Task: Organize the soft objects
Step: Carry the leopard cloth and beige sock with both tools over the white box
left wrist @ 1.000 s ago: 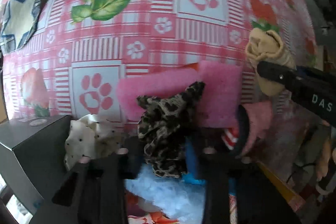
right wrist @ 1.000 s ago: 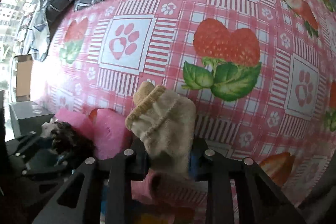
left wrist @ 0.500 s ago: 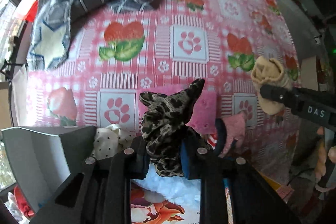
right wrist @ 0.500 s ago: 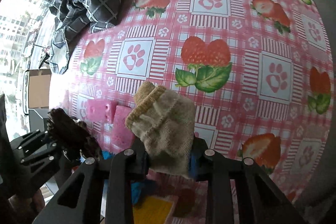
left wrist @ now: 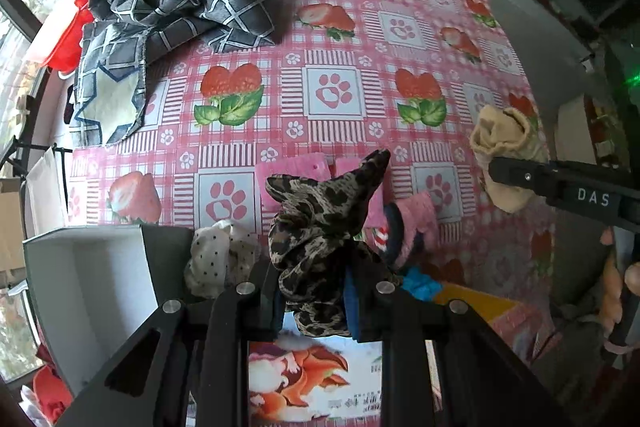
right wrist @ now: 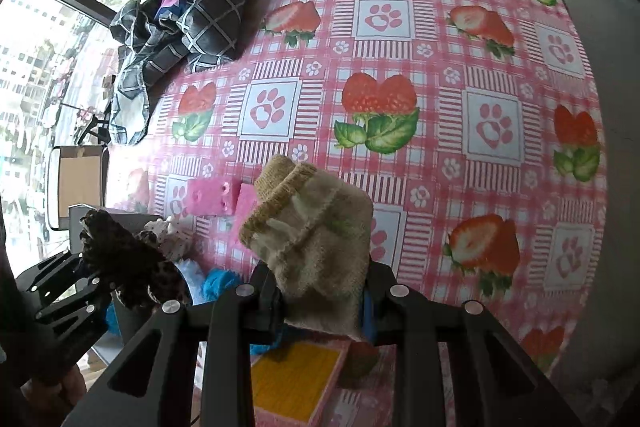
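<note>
While the left tool (left wrist: 316, 291) stays clamped on the leopard cloth (left wrist: 324, 223) and the right tool (right wrist: 322, 297) on the beige sock (right wrist: 316, 231), carry both toward the grey box (left wrist: 92, 291) at eight o'clock without snagging.

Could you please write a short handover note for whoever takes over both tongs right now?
Left tongs: shut on the leopard-print cloth, held above the table.
Right tongs: shut on the beige sock, also held in the air.
On the strawberry tablecloth: two pink sponges, a white dotted cloth, a pink striped sock and something blue and fluffy. A grey open box sits at the near left edge; a checked blanket lies at the far left.
Done: two items picked up.
Left: both need placing; I cannot tell where they belong. The rest is unsorted.
</note>
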Motion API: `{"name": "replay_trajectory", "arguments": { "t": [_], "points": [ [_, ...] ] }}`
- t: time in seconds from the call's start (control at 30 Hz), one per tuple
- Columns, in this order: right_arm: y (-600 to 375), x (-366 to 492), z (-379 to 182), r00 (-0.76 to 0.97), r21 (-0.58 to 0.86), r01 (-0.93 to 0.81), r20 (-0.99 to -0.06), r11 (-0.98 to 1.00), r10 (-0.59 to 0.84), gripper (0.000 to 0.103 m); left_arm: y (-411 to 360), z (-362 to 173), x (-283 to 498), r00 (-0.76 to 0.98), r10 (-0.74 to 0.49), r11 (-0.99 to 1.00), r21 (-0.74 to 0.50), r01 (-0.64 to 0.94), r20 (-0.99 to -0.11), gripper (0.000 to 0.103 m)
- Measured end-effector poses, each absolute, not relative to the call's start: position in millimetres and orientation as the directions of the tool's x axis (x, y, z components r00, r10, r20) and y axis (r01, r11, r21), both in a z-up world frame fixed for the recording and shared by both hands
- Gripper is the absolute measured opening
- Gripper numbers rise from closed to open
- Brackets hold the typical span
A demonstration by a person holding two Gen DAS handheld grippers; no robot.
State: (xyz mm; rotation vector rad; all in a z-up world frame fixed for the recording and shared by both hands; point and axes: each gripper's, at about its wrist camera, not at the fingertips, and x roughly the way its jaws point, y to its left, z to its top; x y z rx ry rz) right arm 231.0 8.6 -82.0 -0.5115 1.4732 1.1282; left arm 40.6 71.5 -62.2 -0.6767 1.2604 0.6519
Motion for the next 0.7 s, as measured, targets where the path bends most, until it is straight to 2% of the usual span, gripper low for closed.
{"name": "replay_trajectory", "arguments": {
  "t": [0.7],
  "points": [
    [-71, 158, -17, -0.234, 0.383, -0.798, -0.909, 0.465, 0.345, 0.031, -1, -7, -17, 0.259, 0.084, 0.748, -0.111, -0.654, -0.962, 0.026]
  ]
}}
